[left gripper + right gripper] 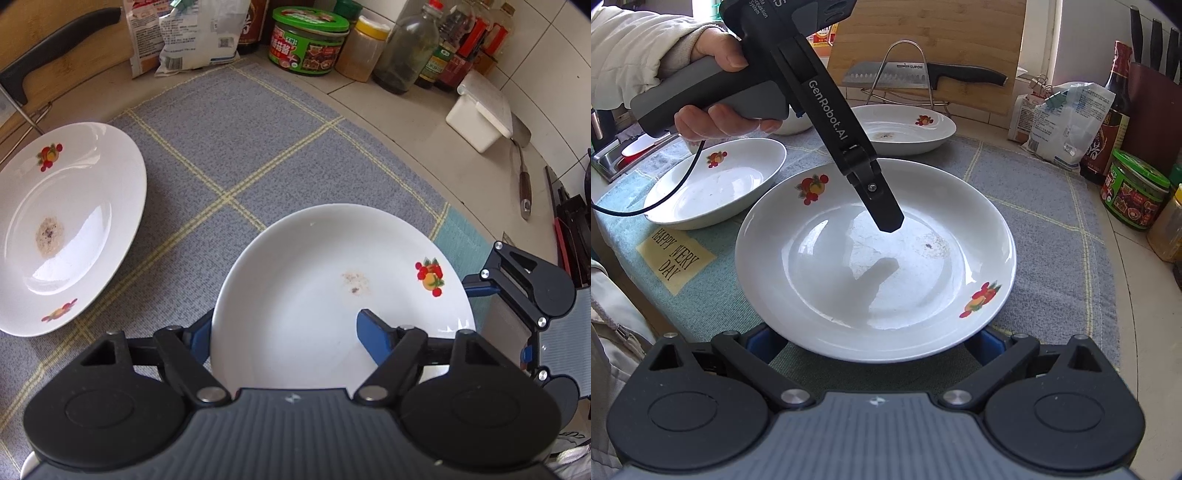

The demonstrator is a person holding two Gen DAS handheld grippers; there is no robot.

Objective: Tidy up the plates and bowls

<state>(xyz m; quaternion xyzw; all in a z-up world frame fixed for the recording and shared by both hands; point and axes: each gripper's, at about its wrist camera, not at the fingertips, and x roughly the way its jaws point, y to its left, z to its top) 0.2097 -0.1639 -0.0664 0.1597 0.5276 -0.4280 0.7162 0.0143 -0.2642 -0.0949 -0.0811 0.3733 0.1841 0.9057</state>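
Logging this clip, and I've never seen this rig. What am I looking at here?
No robot: a person holds a black two-finger gripper in each hand, each carrying a camera looking along its fingers. One picture is the left gripper's view, the other the right's. On the grey-blue checked cloth lie white fruit-printed plates. The left gripper straddles the nearest plate at its rim; whether it pinches is unclear. The right gripper waits open at that plate's edge.

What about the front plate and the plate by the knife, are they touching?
Apart. The left wrist view shows grey cloth between the front plate and the plate by the knife.
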